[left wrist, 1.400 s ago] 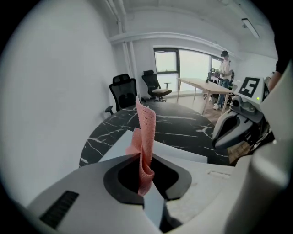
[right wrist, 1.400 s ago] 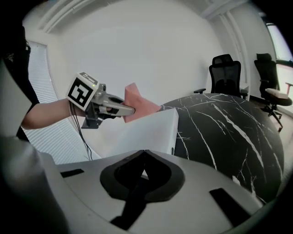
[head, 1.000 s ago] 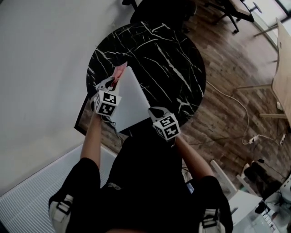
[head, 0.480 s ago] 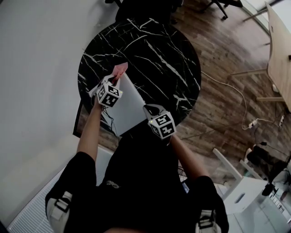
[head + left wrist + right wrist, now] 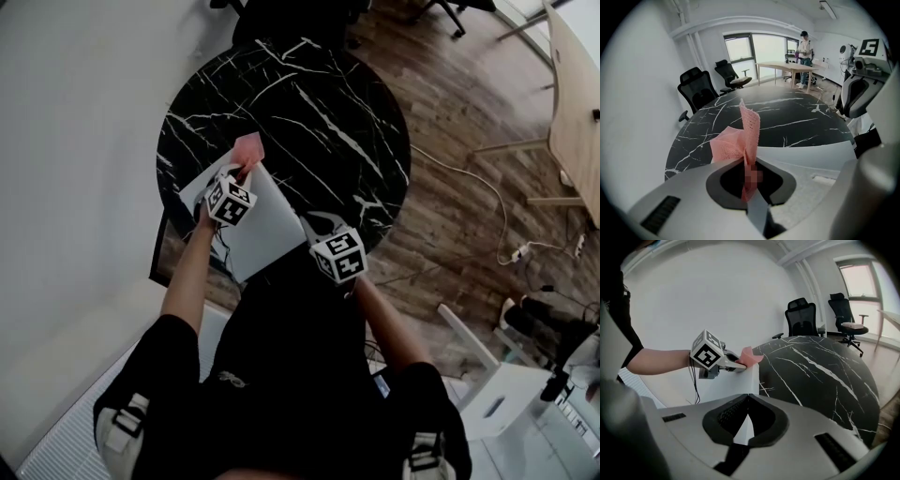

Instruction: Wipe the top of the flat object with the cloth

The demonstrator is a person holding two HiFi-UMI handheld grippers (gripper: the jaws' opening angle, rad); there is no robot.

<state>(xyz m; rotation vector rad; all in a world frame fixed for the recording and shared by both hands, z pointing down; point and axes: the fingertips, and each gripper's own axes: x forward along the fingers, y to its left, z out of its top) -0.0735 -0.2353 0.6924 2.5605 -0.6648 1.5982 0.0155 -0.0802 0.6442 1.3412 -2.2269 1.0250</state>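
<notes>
We see a round black marble table with white veins [image 5: 319, 112]; a flat pale-grey slab [image 5: 267, 230] lies on it, overhanging its near edge.

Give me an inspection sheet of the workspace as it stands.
Surface: round black marble table.
Job's things: white board lying flat at the table's near edge; pink cloth at its far corner.
Clutter: nothing seen.
Grippers: left gripper shut on the cloth; right gripper shut on the board's near edge.
Cables: white cable on the floor right of the table; black wires hang from the left gripper.
Surroundings: white wall, wood floor, office chairs beyond the table, a person far off by a desk.
</notes>
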